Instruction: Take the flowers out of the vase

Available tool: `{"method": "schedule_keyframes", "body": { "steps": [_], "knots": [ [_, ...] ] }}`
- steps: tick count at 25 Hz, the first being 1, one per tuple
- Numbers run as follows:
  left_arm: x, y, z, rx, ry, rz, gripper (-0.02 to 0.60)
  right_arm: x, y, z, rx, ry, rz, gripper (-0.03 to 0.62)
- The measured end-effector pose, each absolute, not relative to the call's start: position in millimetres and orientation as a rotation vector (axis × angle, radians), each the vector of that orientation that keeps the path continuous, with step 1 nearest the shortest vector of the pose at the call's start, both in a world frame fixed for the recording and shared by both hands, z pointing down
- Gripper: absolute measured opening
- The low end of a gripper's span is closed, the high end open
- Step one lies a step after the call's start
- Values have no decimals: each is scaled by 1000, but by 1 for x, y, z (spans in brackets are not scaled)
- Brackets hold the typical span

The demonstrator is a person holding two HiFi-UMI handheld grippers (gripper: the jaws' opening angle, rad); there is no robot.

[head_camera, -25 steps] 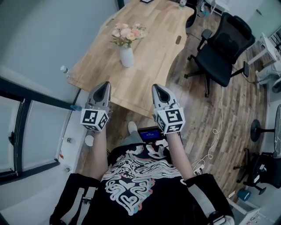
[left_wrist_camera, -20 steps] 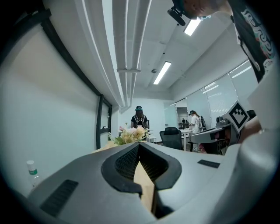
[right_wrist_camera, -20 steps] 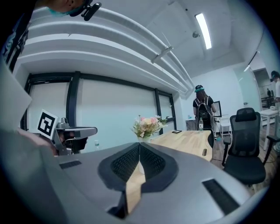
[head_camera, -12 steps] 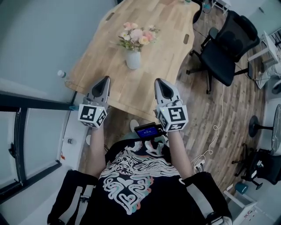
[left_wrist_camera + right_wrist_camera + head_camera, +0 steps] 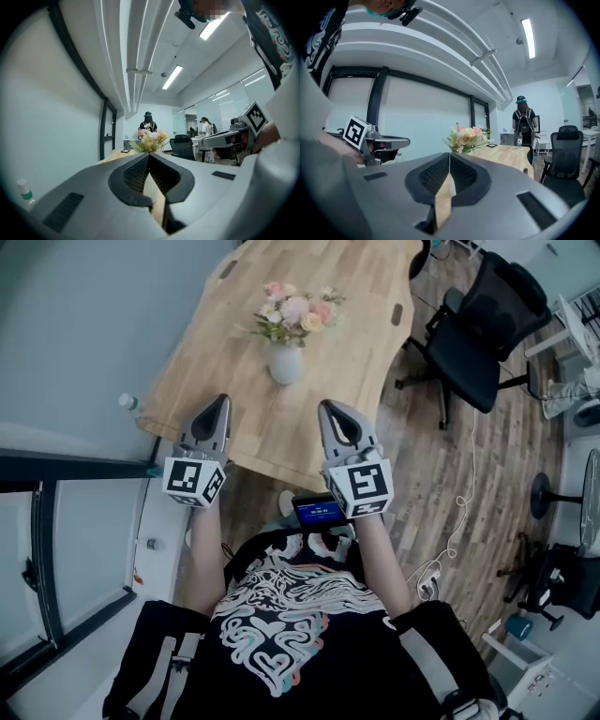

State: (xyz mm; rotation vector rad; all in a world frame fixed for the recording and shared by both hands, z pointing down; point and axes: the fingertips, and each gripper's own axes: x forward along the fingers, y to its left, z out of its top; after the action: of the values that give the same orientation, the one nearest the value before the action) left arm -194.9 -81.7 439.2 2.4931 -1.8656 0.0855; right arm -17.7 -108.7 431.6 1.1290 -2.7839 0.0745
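With the flowers [image 5: 295, 313] upright in the white vase [image 5: 286, 364] on the desk [image 5: 361, 362], the left hand-held gripper [image 5: 217, 405] and right hand-held gripper [image 5: 333, 411] (the 2 closed, empty) hover short of the vase, so 1 should open before pinching the stems low.

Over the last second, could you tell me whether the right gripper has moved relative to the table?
Yes. The right gripper has advanced from the table's near corner edge further over the wood, toward the vase.
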Motion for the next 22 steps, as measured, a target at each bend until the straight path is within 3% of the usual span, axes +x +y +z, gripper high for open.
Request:
{"method": "schedule_keyframes", "body": {
  "steps": [22],
  "knots": [
    [-177,-137,439,2655,-1688,145,3,-34,-153,459,1089,-2758,141,11]
  ]
}}
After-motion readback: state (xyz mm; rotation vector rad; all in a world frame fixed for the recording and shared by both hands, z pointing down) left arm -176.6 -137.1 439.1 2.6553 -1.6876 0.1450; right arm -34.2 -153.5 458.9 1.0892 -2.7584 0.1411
